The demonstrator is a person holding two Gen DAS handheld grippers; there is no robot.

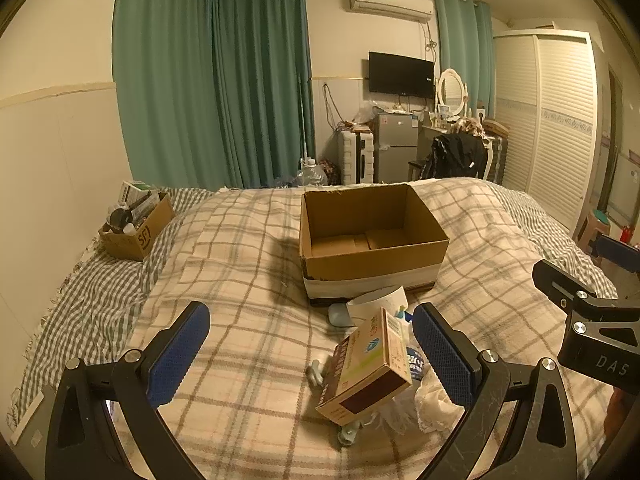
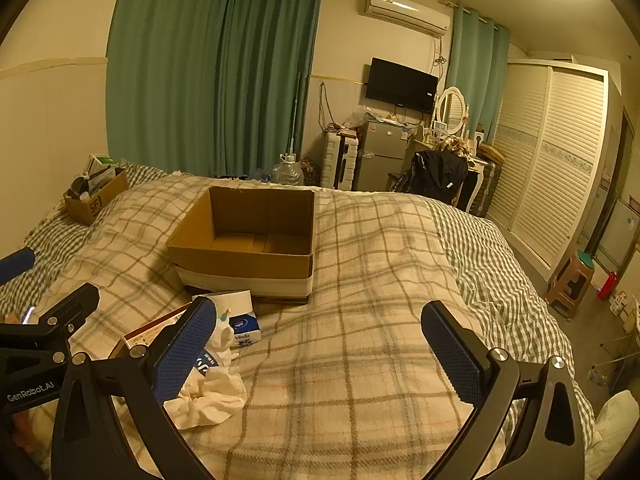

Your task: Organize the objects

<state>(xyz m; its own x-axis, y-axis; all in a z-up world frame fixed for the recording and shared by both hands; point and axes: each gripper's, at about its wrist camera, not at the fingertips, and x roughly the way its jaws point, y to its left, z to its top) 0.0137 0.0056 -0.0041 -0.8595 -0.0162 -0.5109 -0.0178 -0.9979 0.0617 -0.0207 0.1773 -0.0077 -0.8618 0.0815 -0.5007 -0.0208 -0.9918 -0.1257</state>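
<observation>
An open, empty cardboard box sits on the plaid bed; it also shows in the right wrist view. In front of it lies a pile: a tilted brown carton, a white cup, a crumpled white cloth, a blue tissue pack. My left gripper is open and empty, with the carton between its fingers, nearer the right one. My right gripper is open and empty over bare blanket, the pile at its left finger.
A small cardboard box full of items sits at the bed's far left by the wall. Beyond the bed are green curtains, a water jug, a fridge, a chair and a wardrobe. A stool stands on the floor at right.
</observation>
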